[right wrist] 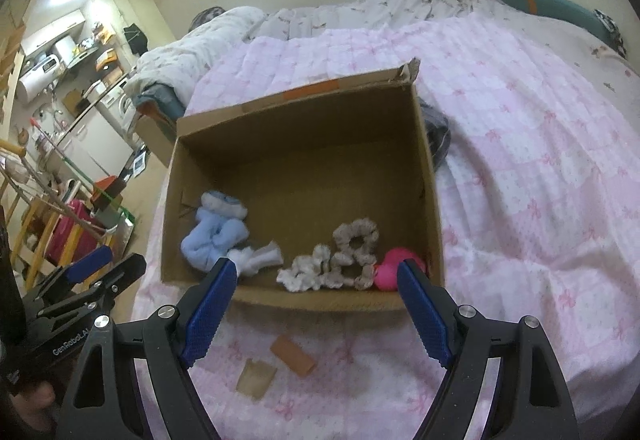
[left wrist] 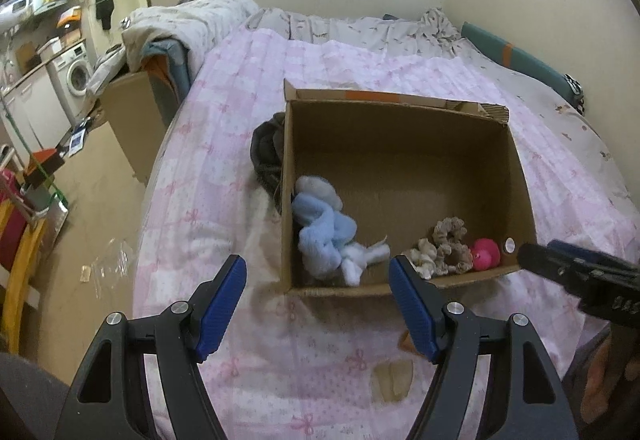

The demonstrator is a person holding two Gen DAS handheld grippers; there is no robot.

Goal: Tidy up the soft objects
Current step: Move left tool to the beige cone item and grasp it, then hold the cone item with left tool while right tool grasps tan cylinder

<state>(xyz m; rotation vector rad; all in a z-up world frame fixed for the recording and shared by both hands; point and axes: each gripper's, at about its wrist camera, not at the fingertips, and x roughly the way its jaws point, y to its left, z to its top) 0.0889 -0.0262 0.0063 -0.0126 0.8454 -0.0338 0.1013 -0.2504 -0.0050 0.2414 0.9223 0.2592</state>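
Two grippers, both empty. Left gripper (left wrist: 318, 306): fingers (left wrist: 222, 310) spread wide, nothing between the pads, hanging over the pink bedspread (left wrist: 224, 144) just short of the near wall of the cardboard box (left wrist: 404, 180). Right gripper (right wrist: 318, 314): fingers (right wrist: 210, 314) likewise parted wide and holding nothing, tips level with the box's near rim.

Box sits open-topped on the bed; flaps torn away, likely so items can be dropped straight in. Contents lie along the near wall: light-blue fluffy sock bundle (right wrist: 216, 236) at the left, white sock (right wrist: 258, 258) touching it, cream scrunchie (right wrist: 306, 274), beige scrunchie (right wrist: 356, 240) beside it, pink soft toy (right wrist: 390, 266) in the right corner. Judgement: these soft items are already sorted in; far half of the box remains bare.

Outside the box: dark cloth (left wrist: 266, 154) bunched against the side wall, probably the next candidate. Two small brown cardboard scraps (right wrist: 276, 366) on the bedspread just below the box.

Writing: "GenRobot.AI" printed on the left gripper's body, seen from the right wrist view. No other legible text.
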